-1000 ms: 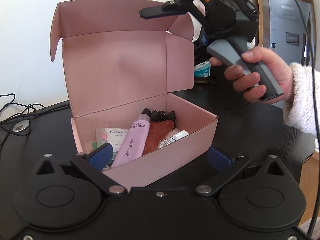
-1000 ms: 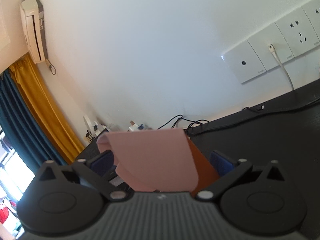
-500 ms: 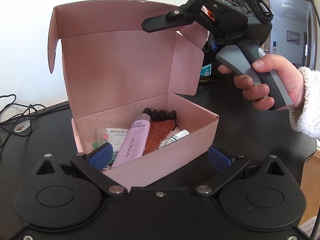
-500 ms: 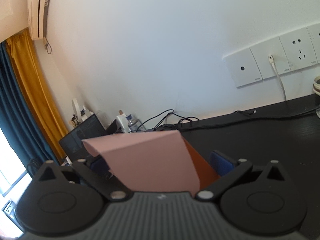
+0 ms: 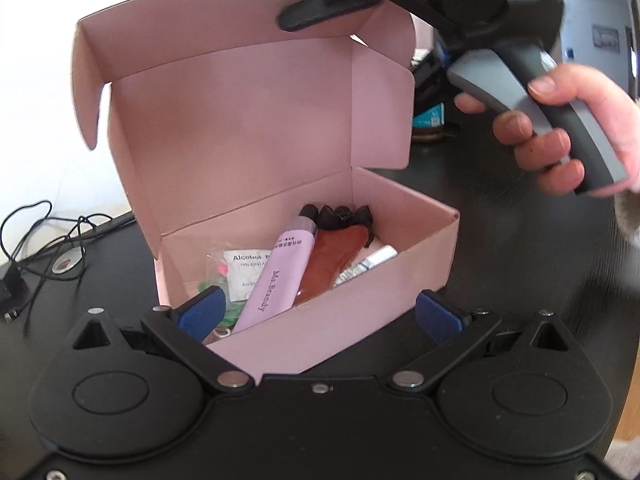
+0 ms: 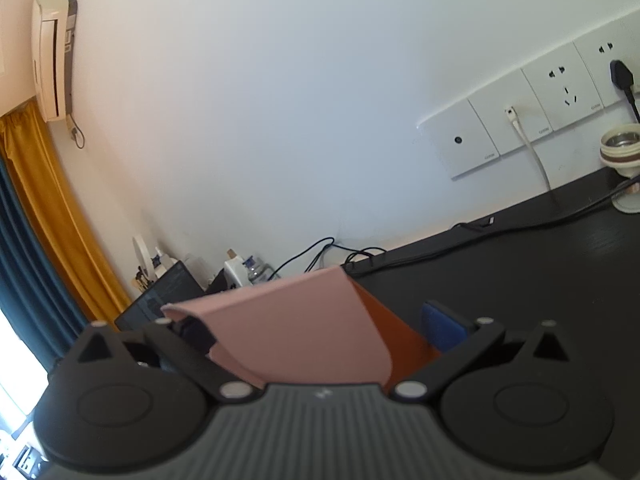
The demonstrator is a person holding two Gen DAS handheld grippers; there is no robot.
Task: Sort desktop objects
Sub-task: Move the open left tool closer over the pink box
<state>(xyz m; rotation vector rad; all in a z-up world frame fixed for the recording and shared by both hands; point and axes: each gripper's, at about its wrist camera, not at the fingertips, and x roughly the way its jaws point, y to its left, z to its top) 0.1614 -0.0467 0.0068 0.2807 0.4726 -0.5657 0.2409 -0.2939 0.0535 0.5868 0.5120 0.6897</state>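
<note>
we are tipping the lid of the pink box further forward with the right gripper, tongs wide; closing is starting. left gripper wide, straddling the box's front corner mid-desk.

White wall behind a black desk. Socket panels low on that wall, just above the desk. Air conditioner high on the wall, yellow curtain beneath it. Doorway beyond the desk's far end.
</note>
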